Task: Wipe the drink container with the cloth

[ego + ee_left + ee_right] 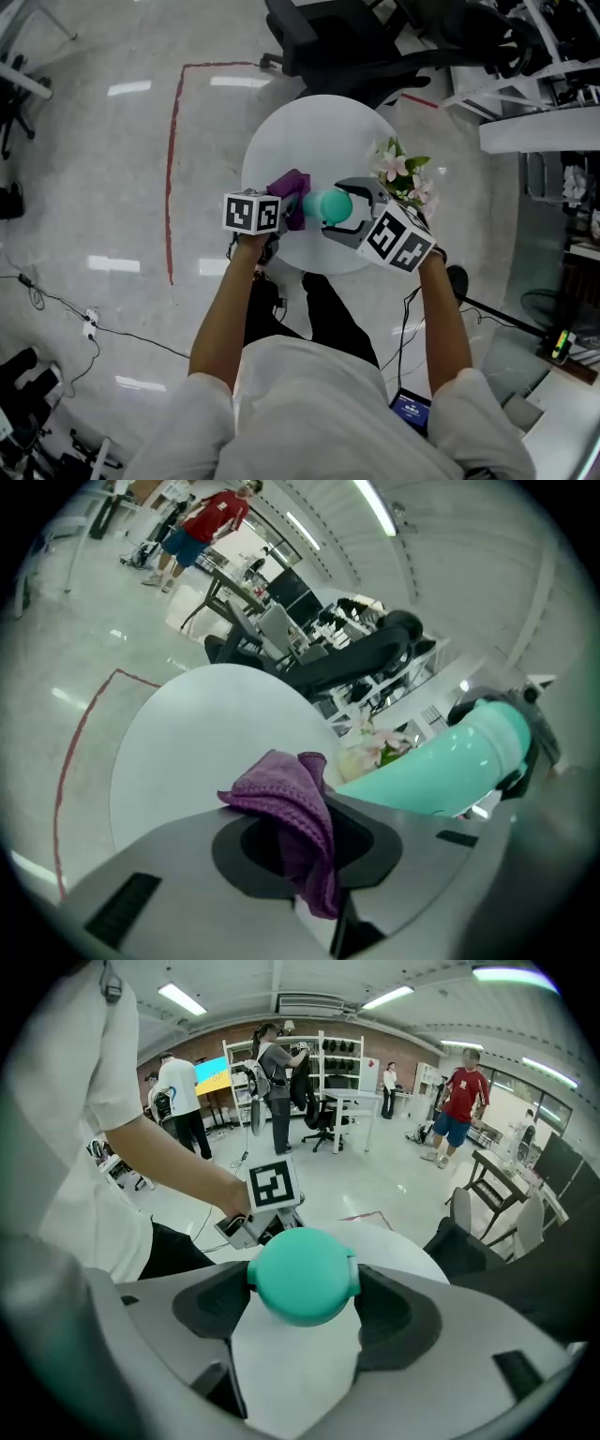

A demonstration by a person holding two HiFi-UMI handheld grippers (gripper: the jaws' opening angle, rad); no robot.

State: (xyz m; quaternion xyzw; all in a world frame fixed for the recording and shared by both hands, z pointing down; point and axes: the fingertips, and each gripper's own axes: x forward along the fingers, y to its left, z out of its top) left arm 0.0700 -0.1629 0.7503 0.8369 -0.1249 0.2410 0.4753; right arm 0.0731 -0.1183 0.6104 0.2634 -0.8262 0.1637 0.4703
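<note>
Jaws of the right gripper (302,1290) clamp a rounded teal plastic drink container (441,771), held sideways above a round white table (187,733). The left gripper (314,847) pinches a crumpled purple knitted cloth (281,789) just beside it, near pink flowers (401,173).

The purple cloth (286,794) is a soft fabric with a rough, knitted surface. The teal drink container (441,766) looks like smooth, slightly glossy plastic. The round table (309,131) is white, smooth and matt. The floor (103,169) is polished and glossy.
</note>
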